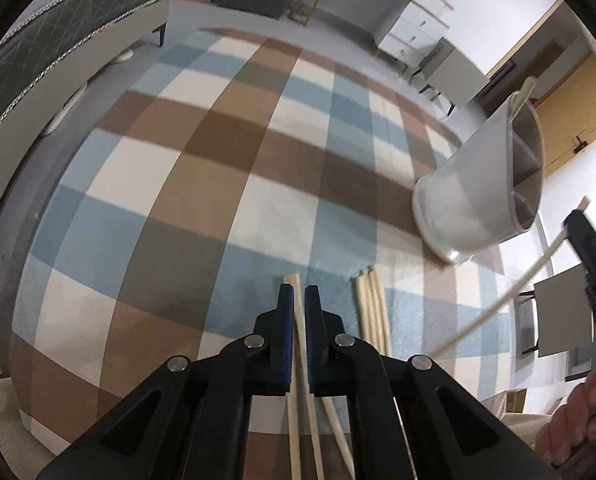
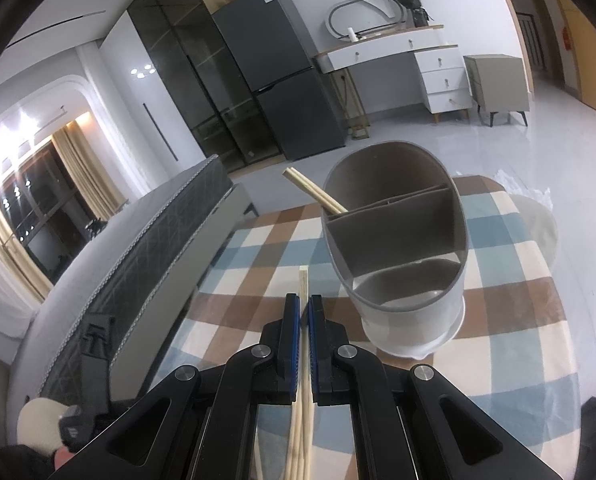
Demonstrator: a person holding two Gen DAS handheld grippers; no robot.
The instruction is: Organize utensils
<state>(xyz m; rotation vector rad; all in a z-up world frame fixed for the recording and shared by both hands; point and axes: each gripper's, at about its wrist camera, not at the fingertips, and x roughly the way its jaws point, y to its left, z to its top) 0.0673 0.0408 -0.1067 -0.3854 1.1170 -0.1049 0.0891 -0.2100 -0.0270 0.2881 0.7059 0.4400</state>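
Observation:
My left gripper (image 1: 298, 292) is shut on wooden chopsticks (image 1: 301, 332) that run between its blue pads, tips just past the fingertips. Several loose chopsticks (image 1: 372, 308) lie on the checked tablecloth (image 1: 201, 152) just to its right. The white and grey utensil holder (image 1: 470, 184) stands further right. My right gripper (image 2: 304, 302) is shut on a pair of chopsticks (image 2: 304, 278), pointing at the holder (image 2: 414, 320), which is close ahead on the right. A pair of chopsticks (image 2: 314, 190) leans in its back left compartment. The right gripper (image 1: 590, 248) and its chopstick (image 1: 498, 300) also show at the left view's right edge.
A bed with a dark quilted mattress (image 2: 149, 248) runs along the table's left side. A dark fridge (image 2: 281, 72), a white dresser (image 2: 418, 64) and a grey cabinet (image 2: 498, 84) stand at the far wall. A hand (image 1: 578, 420) shows at the lower right.

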